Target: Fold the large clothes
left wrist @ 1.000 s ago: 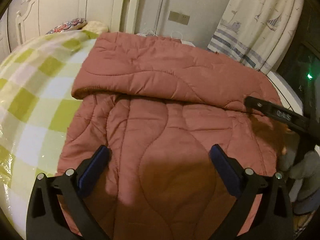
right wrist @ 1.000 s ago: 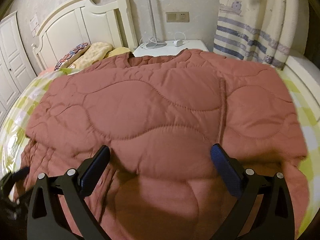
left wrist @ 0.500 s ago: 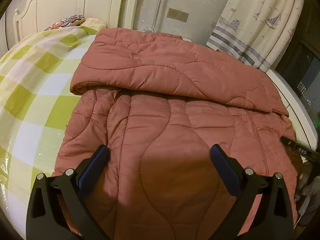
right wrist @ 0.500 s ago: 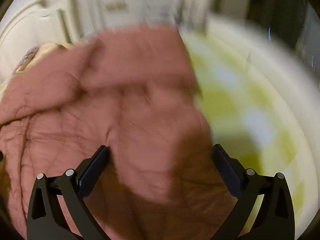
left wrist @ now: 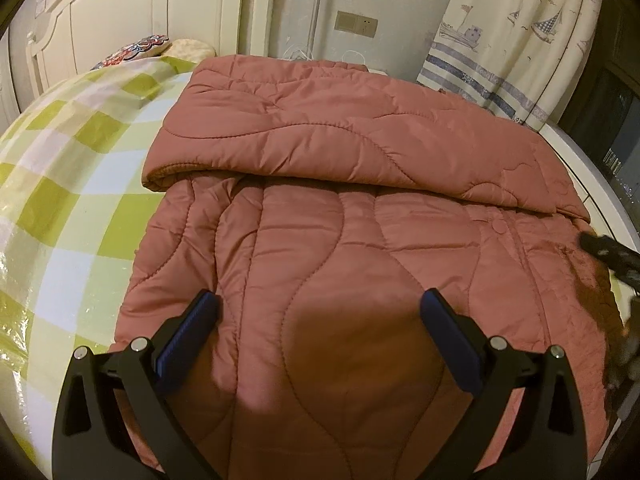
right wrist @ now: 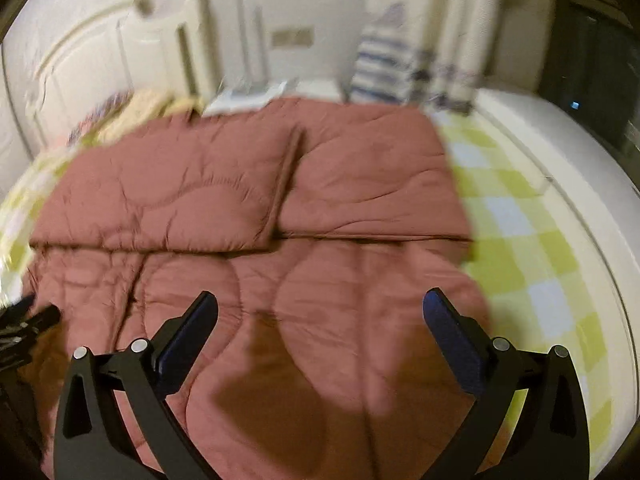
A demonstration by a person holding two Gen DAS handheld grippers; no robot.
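A large dusty-red quilted coat (left wrist: 340, 240) lies flat on the bed, its far part folded over toward me into a top layer (left wrist: 320, 136). In the right wrist view the coat (right wrist: 256, 248) shows two folded flaps side by side at the far end. My left gripper (left wrist: 318, 320) is open and empty, hovering over the near part of the coat. My right gripper (right wrist: 318, 320) is open and empty over the coat's near right part; it also shows in the left wrist view (left wrist: 608, 250) at the coat's right edge. That view is blurred.
The bed has a green-and-white checked sheet (left wrist: 68, 184), also visible right of the coat (right wrist: 532, 240). A white headboard (left wrist: 132, 28), pillows (left wrist: 148, 46), a nightstand (right wrist: 272, 92) and a striped curtain (left wrist: 512, 40) stand beyond. A dark cabinet (left wrist: 616, 140) is at right.
The right gripper has swung right and back left, its view now blurred over the coat's near right side. The left gripper pulled back slightly. Both stayed open.
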